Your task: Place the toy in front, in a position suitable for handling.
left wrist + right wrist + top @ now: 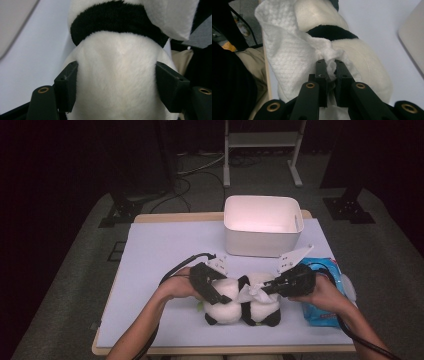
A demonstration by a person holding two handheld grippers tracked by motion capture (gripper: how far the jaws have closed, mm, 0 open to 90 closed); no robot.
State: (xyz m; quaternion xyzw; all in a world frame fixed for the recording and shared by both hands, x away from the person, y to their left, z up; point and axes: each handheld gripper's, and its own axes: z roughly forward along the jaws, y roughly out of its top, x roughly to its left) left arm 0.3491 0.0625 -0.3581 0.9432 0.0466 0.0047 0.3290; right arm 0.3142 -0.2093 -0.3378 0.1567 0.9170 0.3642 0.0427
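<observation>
Plush panda [235, 302] lying; white wipe [252, 293] atop

A: How's your light?
B: Your table [165, 250] is lit evenly from above, and the room around it falls to black. The bin [262, 227] glares pale pink inside.
A: Sharpness?
B: Your high view is soft; in both gripper views the near jaws blur slightly.

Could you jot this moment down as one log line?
left tongs: gripping black-and-white plush panda | right tongs: pinching white paper wipe against panda | white plastic bin: behind
</observation>
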